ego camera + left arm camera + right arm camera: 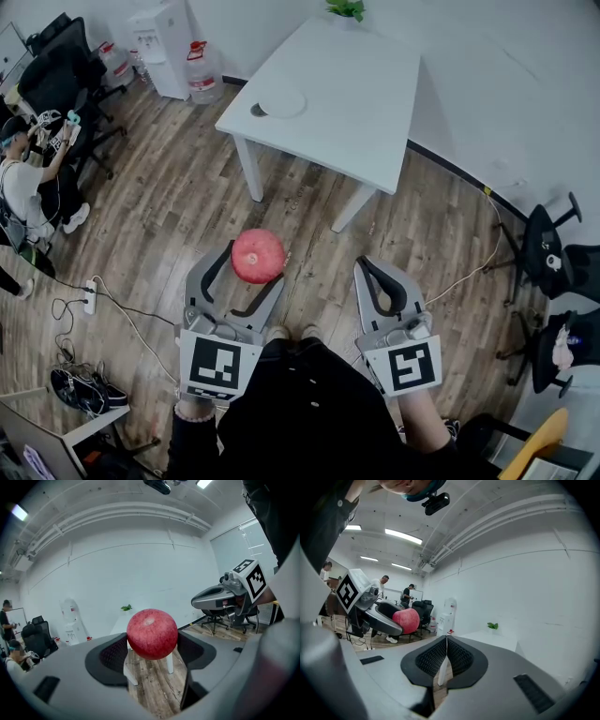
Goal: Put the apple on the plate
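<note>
Item: apple (258,255), red, round, pinched between the two jaws of the left claw (253,269); in the left gripper view the apple (152,633) sits at the jaw tips, both dark pads pressed against its sides, clear of any surface. Location: in the air over the wooden floor (187,206), short of the near edge of the white counter (366,103) and well apart from it. Right claw (370,272): pressed together, with nothing between its jaws; the right gripper view shows its ribbed pads meeting along one line (446,641), with the apple (407,620) off to the left. Plate (281,100): white, round, lying on the counter near its left corner, nothing on it. Also present: a small green plant (345,8) at the counter's far edge, and a water dispenser (169,47) by the wall.
</note>
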The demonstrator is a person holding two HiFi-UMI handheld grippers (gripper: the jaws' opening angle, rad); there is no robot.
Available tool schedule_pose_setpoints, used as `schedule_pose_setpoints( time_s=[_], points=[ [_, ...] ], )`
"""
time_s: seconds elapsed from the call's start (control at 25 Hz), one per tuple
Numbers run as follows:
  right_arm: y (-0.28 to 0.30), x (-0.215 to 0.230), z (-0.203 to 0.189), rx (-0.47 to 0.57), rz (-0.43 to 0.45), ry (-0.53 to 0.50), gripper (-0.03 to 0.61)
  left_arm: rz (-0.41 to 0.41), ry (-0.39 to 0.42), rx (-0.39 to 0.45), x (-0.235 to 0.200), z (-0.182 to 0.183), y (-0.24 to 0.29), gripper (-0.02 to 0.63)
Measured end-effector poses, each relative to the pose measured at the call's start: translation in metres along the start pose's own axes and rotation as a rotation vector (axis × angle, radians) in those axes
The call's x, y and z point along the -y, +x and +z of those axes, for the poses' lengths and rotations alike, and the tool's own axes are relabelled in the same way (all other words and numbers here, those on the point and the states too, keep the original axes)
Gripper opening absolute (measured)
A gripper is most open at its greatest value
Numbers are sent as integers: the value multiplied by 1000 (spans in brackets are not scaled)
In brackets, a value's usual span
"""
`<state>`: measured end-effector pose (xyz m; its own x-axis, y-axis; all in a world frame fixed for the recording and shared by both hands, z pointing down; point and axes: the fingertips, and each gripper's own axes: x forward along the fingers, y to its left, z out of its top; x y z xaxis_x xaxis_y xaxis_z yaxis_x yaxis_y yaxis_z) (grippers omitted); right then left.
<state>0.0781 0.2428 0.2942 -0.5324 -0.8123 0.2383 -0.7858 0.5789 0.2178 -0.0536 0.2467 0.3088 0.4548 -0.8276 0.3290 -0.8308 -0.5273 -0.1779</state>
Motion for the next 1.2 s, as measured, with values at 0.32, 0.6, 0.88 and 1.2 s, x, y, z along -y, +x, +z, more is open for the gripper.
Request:
schedule_pose_setpoints(
  time_s=[0.32, 0.6, 0.88, 1.2],
  points=[
    [2, -14, 4, 2, -19, -8, 41, -13, 21, 26, -11, -3, -8, 344],
    [3, -27, 5, 3, -44, -5, 41, -14, 22, 35, -22, -10, -20, 344],
    [2, -47, 8, 8, -46, -14, 41, -42, 39, 42, -24, -20, -34, 344],
    [-4, -52, 2, -10, -63, -3, 41, -40, 25, 40, -27, -27, -38, 344]
  ],
)
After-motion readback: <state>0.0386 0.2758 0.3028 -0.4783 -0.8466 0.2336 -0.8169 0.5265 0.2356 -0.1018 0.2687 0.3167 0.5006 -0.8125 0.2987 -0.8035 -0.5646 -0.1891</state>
